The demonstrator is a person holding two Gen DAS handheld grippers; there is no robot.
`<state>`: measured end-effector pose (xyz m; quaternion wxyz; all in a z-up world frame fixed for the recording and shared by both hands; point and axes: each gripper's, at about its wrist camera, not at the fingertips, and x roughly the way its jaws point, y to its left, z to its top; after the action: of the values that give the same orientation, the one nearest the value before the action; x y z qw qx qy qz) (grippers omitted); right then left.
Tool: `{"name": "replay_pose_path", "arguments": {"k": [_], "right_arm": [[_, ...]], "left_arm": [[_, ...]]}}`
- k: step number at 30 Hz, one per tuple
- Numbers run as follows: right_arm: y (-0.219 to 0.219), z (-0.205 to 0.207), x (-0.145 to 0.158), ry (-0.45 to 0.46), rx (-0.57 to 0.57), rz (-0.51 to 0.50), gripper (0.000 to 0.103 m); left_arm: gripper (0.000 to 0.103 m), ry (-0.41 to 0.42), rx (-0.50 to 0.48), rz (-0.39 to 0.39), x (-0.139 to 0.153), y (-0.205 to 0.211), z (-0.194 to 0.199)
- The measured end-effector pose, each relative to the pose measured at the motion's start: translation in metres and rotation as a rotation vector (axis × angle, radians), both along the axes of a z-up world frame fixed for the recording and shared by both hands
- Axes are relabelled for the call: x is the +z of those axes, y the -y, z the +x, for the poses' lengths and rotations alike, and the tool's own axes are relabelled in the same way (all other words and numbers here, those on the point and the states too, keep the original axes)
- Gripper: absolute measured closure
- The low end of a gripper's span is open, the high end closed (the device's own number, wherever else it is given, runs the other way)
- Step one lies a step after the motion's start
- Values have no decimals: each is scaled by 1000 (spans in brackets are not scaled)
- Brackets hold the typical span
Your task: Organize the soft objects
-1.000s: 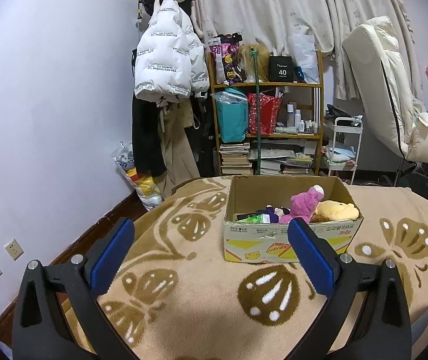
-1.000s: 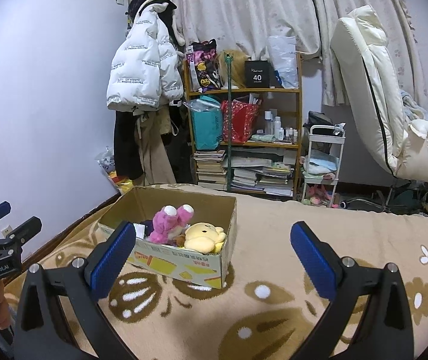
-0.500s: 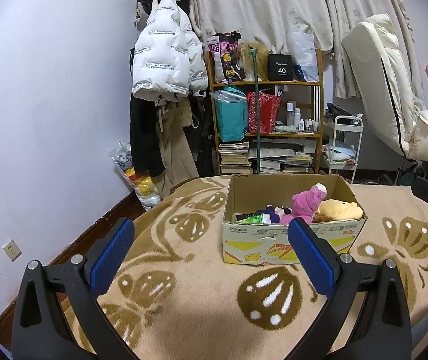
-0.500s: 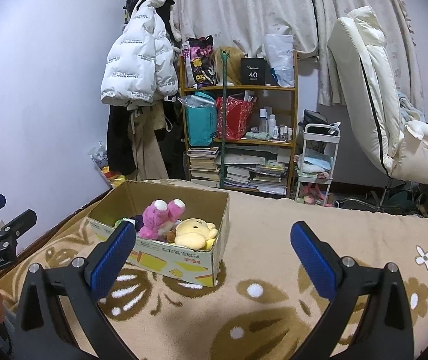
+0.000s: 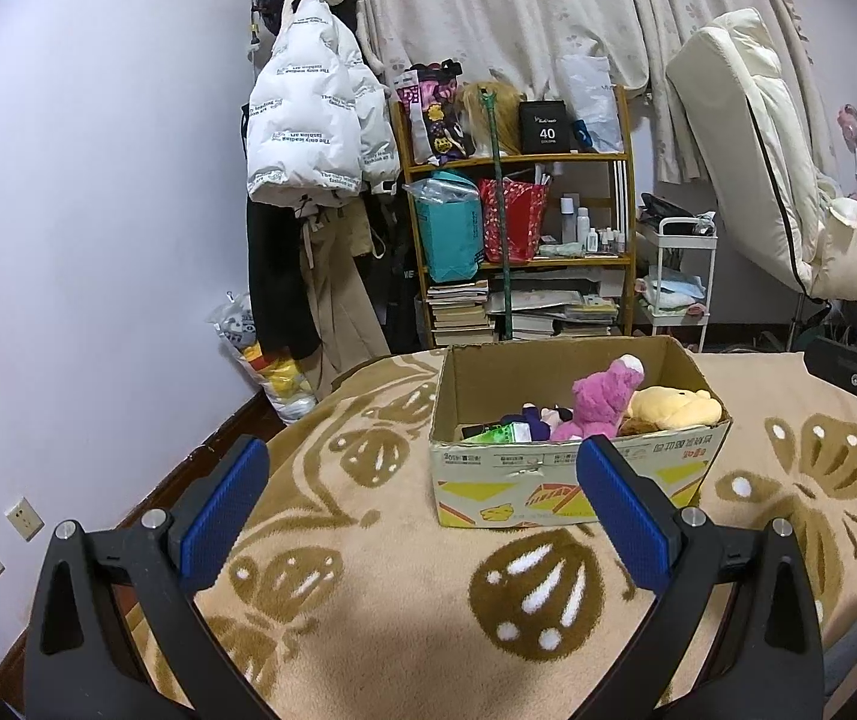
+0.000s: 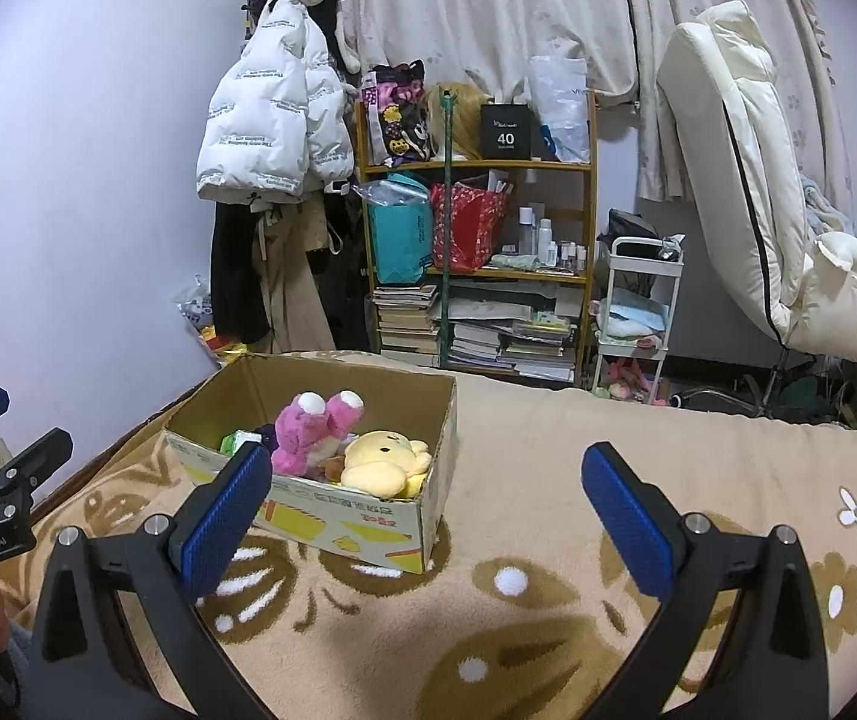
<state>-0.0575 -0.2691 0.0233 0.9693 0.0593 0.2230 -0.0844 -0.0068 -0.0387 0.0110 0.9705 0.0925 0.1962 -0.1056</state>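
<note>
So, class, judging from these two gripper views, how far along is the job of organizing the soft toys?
Done: the pink plush and the yellow plush already lie in the cardboard box on the patterned blanket, with smaller items beside them. In hand: nothing; the left gripper and the right gripper are both open and empty. Left: no loose soft toys show on the blanket.

The right gripper (image 6: 425, 501), fingers (image 6: 623, 525) spread, hovers near the cardboard box (image 6: 368, 531) of plush toys (image 6: 383, 461).
</note>
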Motion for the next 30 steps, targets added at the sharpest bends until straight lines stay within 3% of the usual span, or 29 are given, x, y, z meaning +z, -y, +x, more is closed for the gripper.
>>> {"name": "replay_pose_path", "arguments": {"k": [30], "right_arm": [[15,0,-5,-11,-1,9,0]], "left_arm": [[1,-3,-3,-7,-6,-4,0]]}}
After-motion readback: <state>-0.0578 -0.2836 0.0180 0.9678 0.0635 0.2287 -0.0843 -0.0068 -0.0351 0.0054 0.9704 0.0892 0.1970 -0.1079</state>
